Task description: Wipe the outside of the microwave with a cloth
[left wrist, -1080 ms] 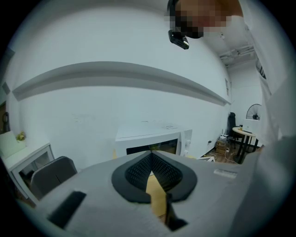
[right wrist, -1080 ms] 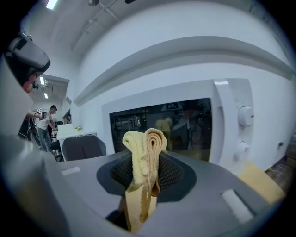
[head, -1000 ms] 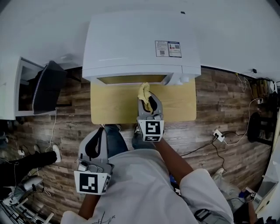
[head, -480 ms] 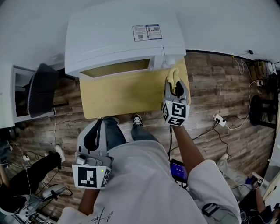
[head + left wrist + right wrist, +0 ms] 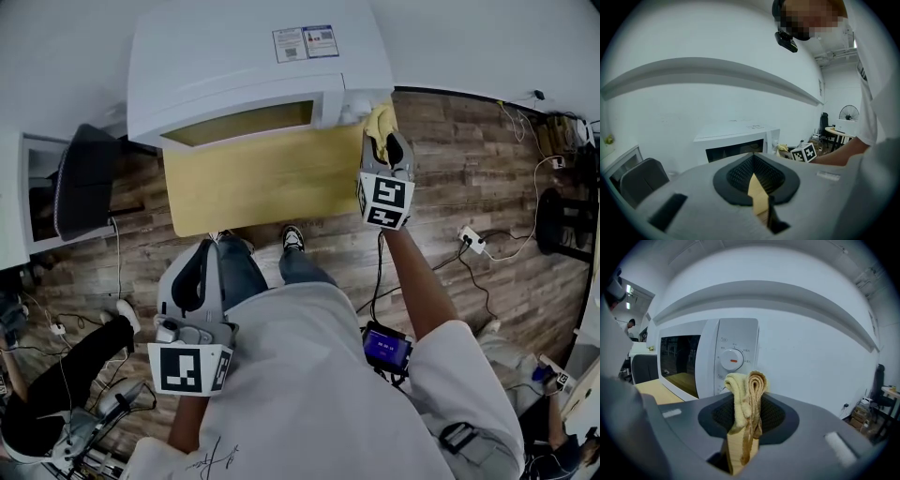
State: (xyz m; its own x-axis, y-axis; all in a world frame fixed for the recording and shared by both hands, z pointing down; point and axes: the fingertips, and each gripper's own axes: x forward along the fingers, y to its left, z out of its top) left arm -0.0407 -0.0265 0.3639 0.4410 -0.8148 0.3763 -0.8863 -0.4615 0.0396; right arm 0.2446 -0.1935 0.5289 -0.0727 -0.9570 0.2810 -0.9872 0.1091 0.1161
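A white microwave (image 5: 253,66) stands at the back of a yellow table (image 5: 262,183); its dark door window faces me. My right gripper (image 5: 382,141) is shut on a folded yellow cloth (image 5: 379,122) and holds it by the microwave's front right corner. In the right gripper view the cloth (image 5: 746,392) sticks up between the jaws just below the control panel and its dial (image 5: 731,359). My left gripper (image 5: 190,281) hangs low by my body, jaws shut with nothing between them. In the left gripper view the microwave (image 5: 736,145) is far off.
A dark chair (image 5: 84,178) stands left of the table beside a white cabinet (image 5: 14,197). Cables and a power strip (image 5: 467,236) lie on the wooden floor at the right. A person's leg (image 5: 56,361) shows at lower left. A white wall runs behind the microwave.
My right gripper has carried the cloth from the middle of the microwave's front rightward to its right corner by the control panel. The left gripper stays low.
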